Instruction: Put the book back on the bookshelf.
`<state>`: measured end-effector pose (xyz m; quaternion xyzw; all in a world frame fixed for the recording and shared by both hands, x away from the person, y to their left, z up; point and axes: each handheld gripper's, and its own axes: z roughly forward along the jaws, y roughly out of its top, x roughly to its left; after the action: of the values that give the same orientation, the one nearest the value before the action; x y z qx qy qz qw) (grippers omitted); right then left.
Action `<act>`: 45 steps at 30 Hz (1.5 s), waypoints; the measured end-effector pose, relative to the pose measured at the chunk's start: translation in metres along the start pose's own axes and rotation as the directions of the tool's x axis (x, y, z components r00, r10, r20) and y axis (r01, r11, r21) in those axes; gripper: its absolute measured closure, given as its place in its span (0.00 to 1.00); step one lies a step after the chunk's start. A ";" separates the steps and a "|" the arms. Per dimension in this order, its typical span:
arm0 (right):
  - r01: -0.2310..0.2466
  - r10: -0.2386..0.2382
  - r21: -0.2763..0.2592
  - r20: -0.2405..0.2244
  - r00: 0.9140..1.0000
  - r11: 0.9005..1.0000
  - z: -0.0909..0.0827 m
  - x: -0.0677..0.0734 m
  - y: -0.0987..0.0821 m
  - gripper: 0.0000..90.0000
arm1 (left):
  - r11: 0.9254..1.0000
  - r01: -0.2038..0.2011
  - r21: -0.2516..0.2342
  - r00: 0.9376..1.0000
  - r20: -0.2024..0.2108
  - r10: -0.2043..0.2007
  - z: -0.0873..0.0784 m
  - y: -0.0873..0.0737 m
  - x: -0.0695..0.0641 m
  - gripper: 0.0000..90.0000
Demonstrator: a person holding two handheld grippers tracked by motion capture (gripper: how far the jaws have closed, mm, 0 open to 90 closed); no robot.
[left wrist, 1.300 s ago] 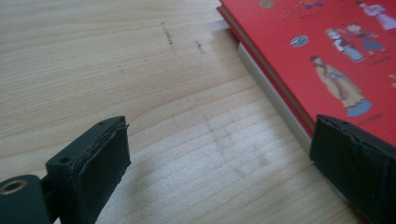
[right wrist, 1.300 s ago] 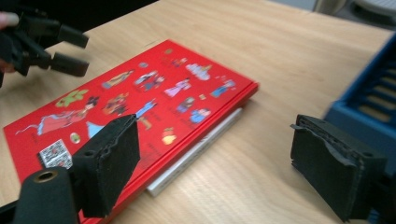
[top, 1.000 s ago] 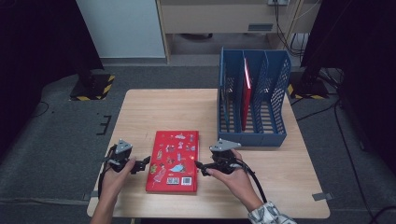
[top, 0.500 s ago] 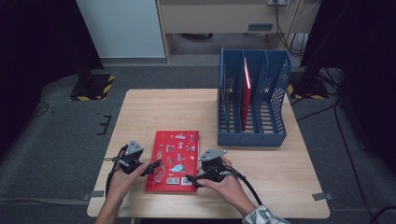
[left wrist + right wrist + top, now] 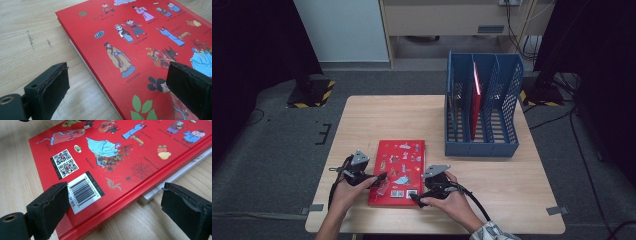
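A red picture book [image 5: 397,162] lies flat on the wooden table [image 5: 377,120], back cover up, with a barcode near its front right corner. My left gripper [image 5: 381,179] is at the book's left front edge; in the left gripper view [image 5: 120,75] its jaws stand wide, one over the table and one over the cover [image 5: 130,32]. My right gripper [image 5: 415,196] is at the front right corner. Its jaws have just been opening, and in the right gripper view [image 5: 115,192] they straddle the book's [image 5: 107,150] edge without pressing on it.
A blue three-slot file holder [image 5: 482,145] stands at the table's back right with a thin red book [image 5: 475,100] upright in a slot. Bare table lies behind the red book and to its right. The table's front edge is just behind my hands.
Both hands have closed in on the red book: the left gripper moved right to its left edge, while the right gripper moved left and down to its front right corner.
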<state>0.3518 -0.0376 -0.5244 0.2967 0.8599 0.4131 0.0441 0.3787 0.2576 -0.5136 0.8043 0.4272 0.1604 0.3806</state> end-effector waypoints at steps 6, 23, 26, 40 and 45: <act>0.021 -0.021 0.006 0.009 1.000 1.000 0.000 0.000 -0.002 0.09 | 1.000 -0.009 0.013 1.000 0.010 0.008 0.003 0.000 -0.003 0.04; 0.022 -0.022 0.026 0.003 1.000 0.999 0.005 -0.003 -0.005 0.09 | 0.999 0.023 0.024 0.995 0.098 -0.025 0.013 -0.003 0.003 0.03; 0.024 -0.024 0.026 -0.001 1.000 0.999 0.005 -0.003 -0.005 0.08 | 0.998 0.051 0.024 0.989 0.139 -0.054 0.017 -0.004 0.006 0.03; 0.027 -0.027 0.024 -0.016 1.000 0.999 0.012 -0.009 0.003 0.03 | 0.997 0.072 0.026 0.982 0.174 -0.075 0.017 -0.002 0.012 0.09; 0.040 -0.040 0.010 -0.010 0.999 0.999 0.014 -0.012 0.006 0.02 | 0.997 0.071 0.024 0.983 0.170 -0.074 0.017 -0.001 0.011 0.10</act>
<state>0.3686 -0.0314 -0.5317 0.2776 0.8679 0.4093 0.0468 0.3944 0.2591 -0.5266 0.8024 0.4233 0.0732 0.4143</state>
